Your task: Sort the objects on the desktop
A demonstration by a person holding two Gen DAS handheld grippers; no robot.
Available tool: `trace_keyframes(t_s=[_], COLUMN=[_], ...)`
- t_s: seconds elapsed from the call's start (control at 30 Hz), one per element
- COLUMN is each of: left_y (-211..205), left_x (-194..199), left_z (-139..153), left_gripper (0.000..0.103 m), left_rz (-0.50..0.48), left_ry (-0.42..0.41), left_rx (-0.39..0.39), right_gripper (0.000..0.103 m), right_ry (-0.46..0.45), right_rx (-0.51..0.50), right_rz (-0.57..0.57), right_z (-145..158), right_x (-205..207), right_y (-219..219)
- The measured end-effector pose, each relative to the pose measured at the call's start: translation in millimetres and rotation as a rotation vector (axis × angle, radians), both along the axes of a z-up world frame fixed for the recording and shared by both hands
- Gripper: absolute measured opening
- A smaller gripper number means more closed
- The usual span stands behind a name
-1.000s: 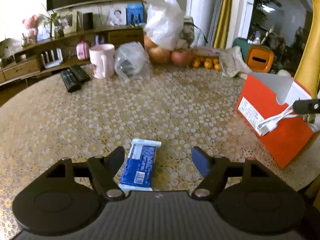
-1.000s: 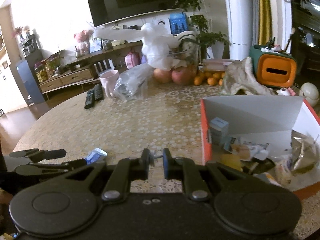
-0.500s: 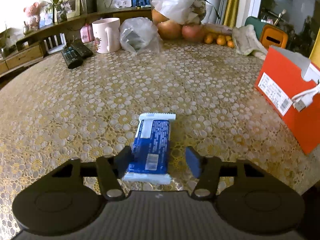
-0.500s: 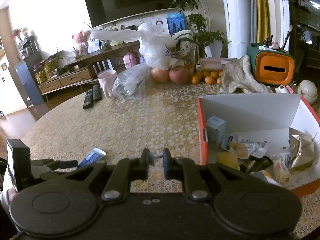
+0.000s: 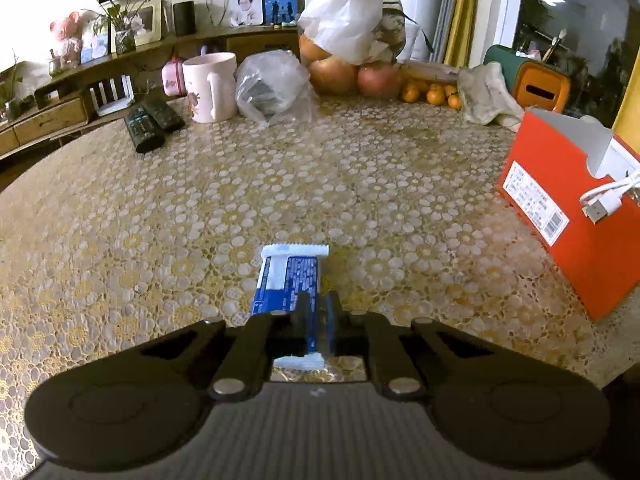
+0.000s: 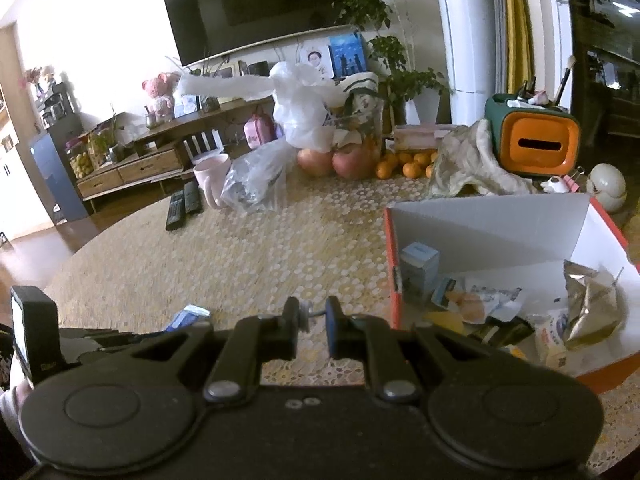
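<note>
Left wrist: gold floral tablecloth (image 5: 320, 184); wooden sideboard (image 5: 48, 120) behind

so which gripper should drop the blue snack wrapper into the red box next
Left. The left gripper is already shut on the blue-and-white snack wrapper; the right gripper pinches a small white object, beside the open red cardboard box.

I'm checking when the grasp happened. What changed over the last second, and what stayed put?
The left gripper moved forward over the blue snack packet and closed from wide open onto it. The packet now stands on edge between the fingers. The right gripper stayed pinched on a small white piece. The orange box, pink mug and remotes did not move.
</note>
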State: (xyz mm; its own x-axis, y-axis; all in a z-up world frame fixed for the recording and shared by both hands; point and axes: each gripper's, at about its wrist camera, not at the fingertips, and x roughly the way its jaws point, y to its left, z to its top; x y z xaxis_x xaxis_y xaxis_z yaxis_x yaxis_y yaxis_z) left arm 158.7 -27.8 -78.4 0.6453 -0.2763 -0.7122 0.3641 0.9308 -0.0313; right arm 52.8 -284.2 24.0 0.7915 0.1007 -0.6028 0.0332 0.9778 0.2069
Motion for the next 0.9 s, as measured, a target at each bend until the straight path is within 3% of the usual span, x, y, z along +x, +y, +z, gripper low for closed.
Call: trace_keyframes(t_s=[0.13, 0.2, 0.27, 0.33, 0.37, 0.77, 0.9], left_y=[0.3, 0.8, 2.1, 4.0, 5.1, 2.7, 1.3], left_x=[-2.2, -1.1, 1.8, 3.8, 4.1, 24.9, 23.1], left_z=[1.6, 2.0, 2.0, 1.9, 1.8, -28.8, -33.9], left_gripper=[0.009, 0.016, 0.034, 0.078, 0.081, 0.080, 0.074], left_rz=[-0.003, 0.006, 0.010, 0.016, 0.020, 0.015, 0.013], left_ry=[-0.004, -0.010, -0.008, -0.023, -0.042, 0.008, 0.002], left_rx=[0.006, 0.009, 0.003, -0.002, -0.004, 0.030, 0.042], right_gripper=[0.012, 0.012, 0.012, 0.012, 0.012, 0.012, 0.012], right_ry=[-0.007, -0.002, 0.002, 0.006, 0.007, 0.042, 0.047], right_rx=[0.003, 0.003, 0.004, 0.006, 0.007, 0.003, 0.004], right_rz=[-0.005, -0.007, -0.009, -0.012, -0.013, -0.016, -0.015], right_z=[2.3, 1.9, 0.8, -0.2, -0.9, -14.7, -16.8], right_x=[-3.7, -4.1, -3.4, -2.1, -0.6, 14.5, 16.5], right_y=[-4.0, -5.8, -7.3, -8.7, -9.1, -9.7, -9.5])
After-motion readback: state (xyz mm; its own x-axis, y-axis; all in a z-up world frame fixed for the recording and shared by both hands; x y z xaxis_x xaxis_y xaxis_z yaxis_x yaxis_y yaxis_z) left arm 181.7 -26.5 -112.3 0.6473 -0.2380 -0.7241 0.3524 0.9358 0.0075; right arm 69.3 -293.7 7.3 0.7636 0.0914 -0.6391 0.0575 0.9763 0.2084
